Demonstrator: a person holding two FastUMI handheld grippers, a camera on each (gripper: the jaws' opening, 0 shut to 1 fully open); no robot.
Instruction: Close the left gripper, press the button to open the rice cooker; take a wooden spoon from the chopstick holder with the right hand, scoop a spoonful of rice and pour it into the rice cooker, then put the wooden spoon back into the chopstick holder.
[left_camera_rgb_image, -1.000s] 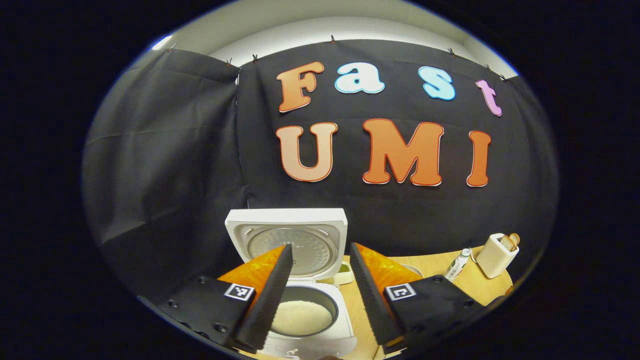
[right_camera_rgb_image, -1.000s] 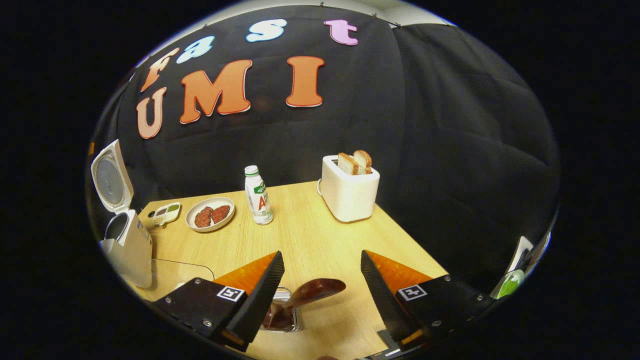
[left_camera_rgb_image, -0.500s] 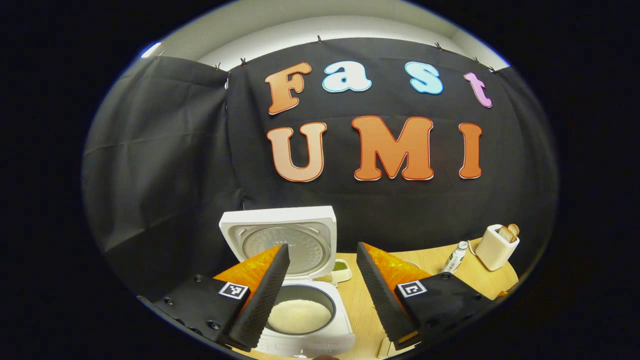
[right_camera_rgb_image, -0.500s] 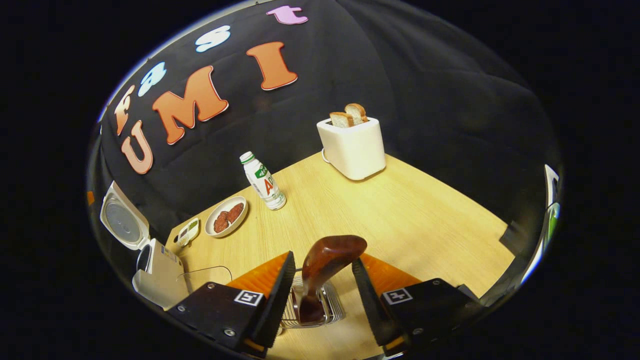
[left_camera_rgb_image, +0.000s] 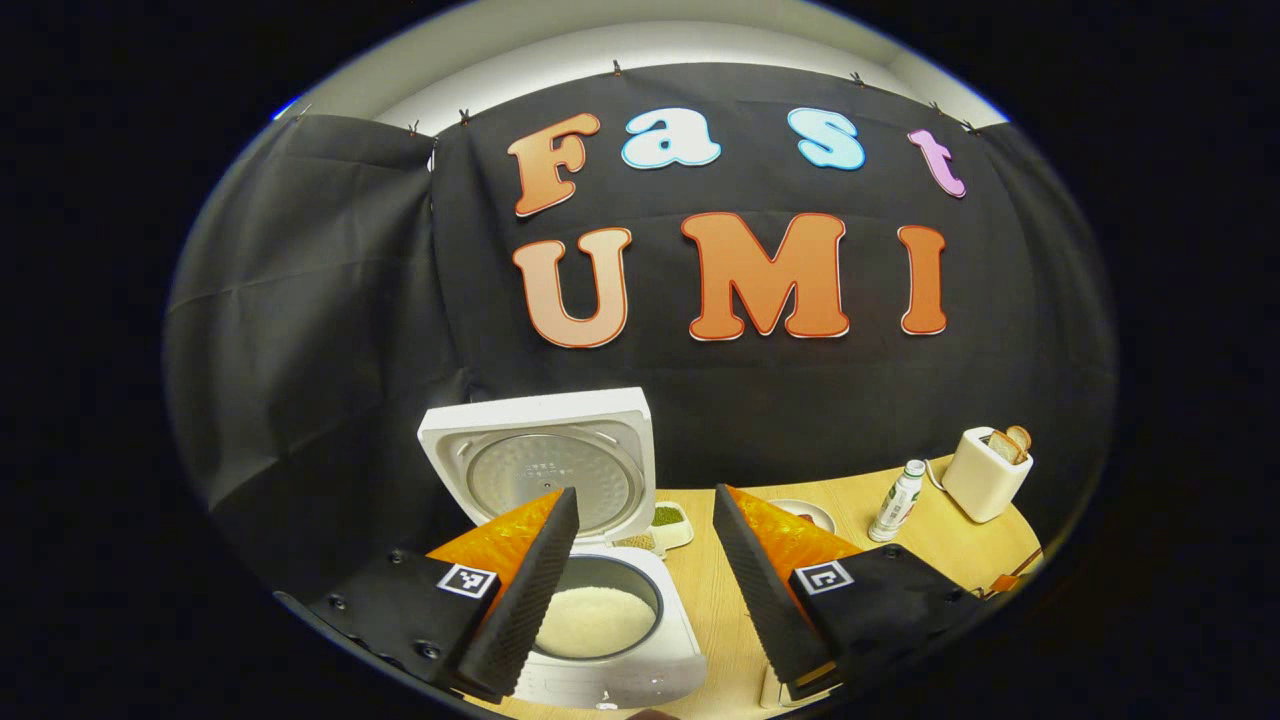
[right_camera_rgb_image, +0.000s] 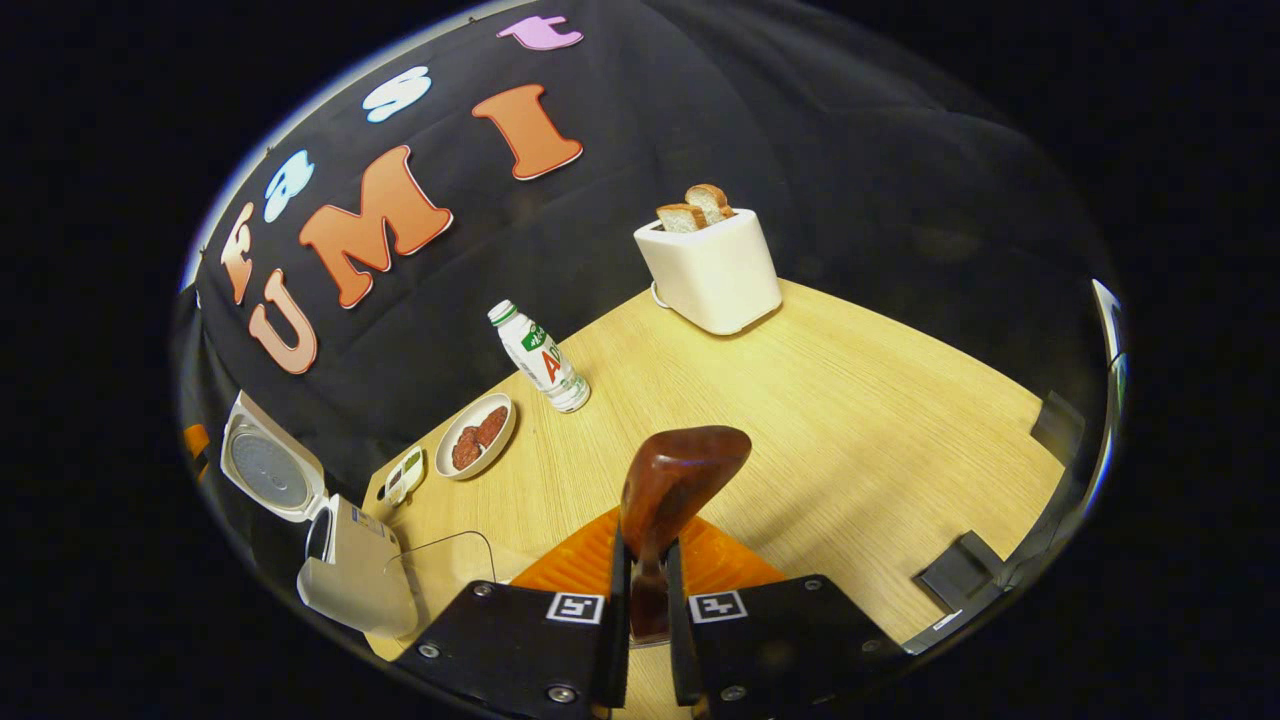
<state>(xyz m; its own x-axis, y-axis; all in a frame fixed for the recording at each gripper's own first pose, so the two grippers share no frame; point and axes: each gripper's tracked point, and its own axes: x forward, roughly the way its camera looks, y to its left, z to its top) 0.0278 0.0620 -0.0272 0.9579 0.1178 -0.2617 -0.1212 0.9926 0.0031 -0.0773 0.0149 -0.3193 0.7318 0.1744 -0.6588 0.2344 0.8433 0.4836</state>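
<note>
Pinching the dark brown wooden spoon (right_camera_rgb_image: 668, 500) by its handle, the right gripper (right_camera_rgb_image: 646, 600) is pressing both fingers against the stem, with the glossy rounded bowl of the spoon standing up just beyond the fingertips. The chopstick holder is hiding behind the fingers here, so whether the spoon's lower end is touching it cannot be told. Past the spoon, the light wooden table (right_camera_rgb_image: 850, 400) is spreading out, carrying a white toaster (right_camera_rgb_image: 712, 270) with two slices of bread standing in its slots, a small white plastic bottle with a green cap (right_camera_rgb_image: 540, 357) standing upright, a round white plate (right_camera_rgb_image: 477, 436) holding reddish-brown pieces, and a little white divided dish (right_camera_rgb_image: 405, 473) just beside it. At the far left edge of the right gripper view the white rice cooker (right_camera_rgb_image: 345, 565) is sitting with its lid swung up.

The left gripper (left_camera_rgb_image: 640, 590) is hovering with its fingers spread wide apart and gripping nothing. Between and below them in the left gripper view the rice cooker (left_camera_rgb_image: 600, 660) is sitting open, its lid (left_camera_rgb_image: 540, 460) standing upright at the back and white rice (left_camera_rgb_image: 595, 620) lying in the inner pot. To the right, the bottle (left_camera_rgb_image: 897, 500) and the toaster (left_camera_rgb_image: 985, 472) are standing near the black cloth wall (left_camera_rgb_image: 320, 330).
</note>
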